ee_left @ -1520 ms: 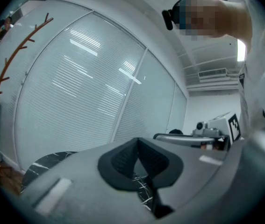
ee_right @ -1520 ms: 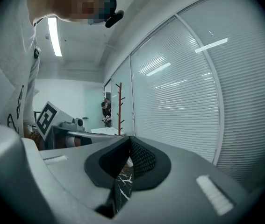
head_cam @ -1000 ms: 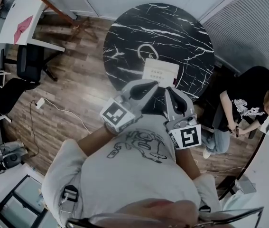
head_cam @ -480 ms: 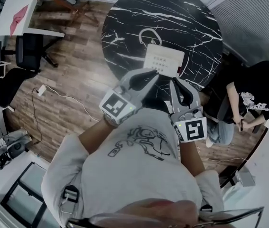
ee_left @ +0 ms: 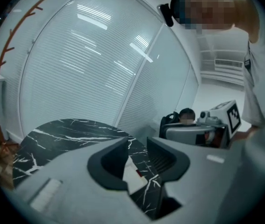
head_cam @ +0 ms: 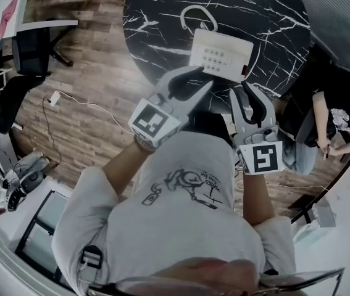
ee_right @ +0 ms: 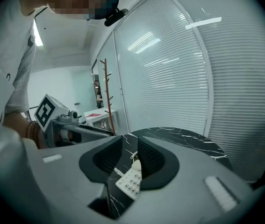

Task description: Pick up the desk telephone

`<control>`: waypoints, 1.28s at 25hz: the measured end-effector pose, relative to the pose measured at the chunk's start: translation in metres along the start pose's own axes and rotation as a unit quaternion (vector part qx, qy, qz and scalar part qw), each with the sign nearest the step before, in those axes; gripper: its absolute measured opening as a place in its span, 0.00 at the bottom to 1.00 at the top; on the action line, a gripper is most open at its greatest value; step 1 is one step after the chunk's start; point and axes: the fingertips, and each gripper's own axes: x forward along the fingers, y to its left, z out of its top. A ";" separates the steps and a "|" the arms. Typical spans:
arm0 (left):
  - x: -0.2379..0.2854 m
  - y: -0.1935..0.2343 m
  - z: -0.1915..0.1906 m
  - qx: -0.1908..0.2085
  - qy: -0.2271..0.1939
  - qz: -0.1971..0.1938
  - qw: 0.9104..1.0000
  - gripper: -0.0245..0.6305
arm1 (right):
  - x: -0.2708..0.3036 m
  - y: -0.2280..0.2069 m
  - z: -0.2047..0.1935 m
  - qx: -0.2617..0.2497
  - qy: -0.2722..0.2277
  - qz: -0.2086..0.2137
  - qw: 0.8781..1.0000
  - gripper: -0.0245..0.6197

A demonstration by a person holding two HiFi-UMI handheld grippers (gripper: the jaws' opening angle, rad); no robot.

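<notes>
Fingers of our left gripper point(ee_left: 137, 146) and right gripper point(ee_right: 131, 143) have just been opening, narrow, empty, near the desk telephone point(head_cam: 221, 54)

open tabletop point(head_cam: 162, 17) around telephone point(head_cam: 221, 53), seated person point(head_cam: 341, 103) right

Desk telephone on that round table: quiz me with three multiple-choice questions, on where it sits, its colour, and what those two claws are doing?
1. The desk telephone sits:
A) on the wooden floor
B) on the black marble table
C) on a chair

2. Its body is:
A) white
B) red
C) black

3. The left gripper and right gripper are:
A) clamped on the telephone
B) open and empty
C) holding a cable

Answers:
1. B, it lies flat on the dark veined top.
2. A, it shows white against the table.
3. B, both pairs of jaws have just been opening and nothing is between them.
</notes>
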 end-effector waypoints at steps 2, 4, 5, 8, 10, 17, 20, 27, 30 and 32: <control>0.007 0.012 -0.014 -0.011 0.010 0.006 1.000 0.24 | 0.007 -0.008 -0.016 -0.008 0.013 0.001 1.000 0.24; 0.013 0.023 -0.030 -0.017 0.019 0.012 1.000 0.27 | 0.015 -0.016 -0.031 -0.009 0.021 -0.002 1.000 0.27; 0.016 0.028 -0.038 -0.020 0.024 0.014 0.999 0.28 | 0.018 -0.020 -0.039 -0.008 0.026 -0.005 1.000 0.29; 0.026 0.040 -0.064 -0.031 0.040 0.019 0.999 0.31 | 0.027 -0.033 -0.062 -0.004 0.039 -0.014 0.999 0.34; 0.033 0.049 -0.081 -0.038 0.052 0.024 0.998 0.35 | 0.034 -0.043 -0.077 0.001 0.047 -0.021 0.999 0.38; 0.056 0.089 -0.138 -0.072 0.090 0.055 0.992 0.48 | 0.052 -0.075 -0.133 0.009 0.082 -0.042 0.996 0.50; 0.067 0.104 -0.161 -0.086 0.104 0.064 0.989 0.52 | 0.057 -0.088 -0.156 0.014 0.095 -0.050 0.994 0.55; 0.085 0.123 -0.206 -0.116 0.129 0.067 0.983 0.60 | 0.068 -0.108 -0.205 0.031 0.122 -0.060 0.990 0.62; 0.086 0.135 -0.217 -0.129 0.131 0.077 0.980 0.64 | 0.074 -0.112 -0.220 0.041 0.129 -0.059 0.989 0.65; 0.085 0.141 -0.224 -0.141 0.131 0.079 0.978 0.67 | 0.077 -0.113 -0.228 0.046 0.131 -0.058 0.989 0.66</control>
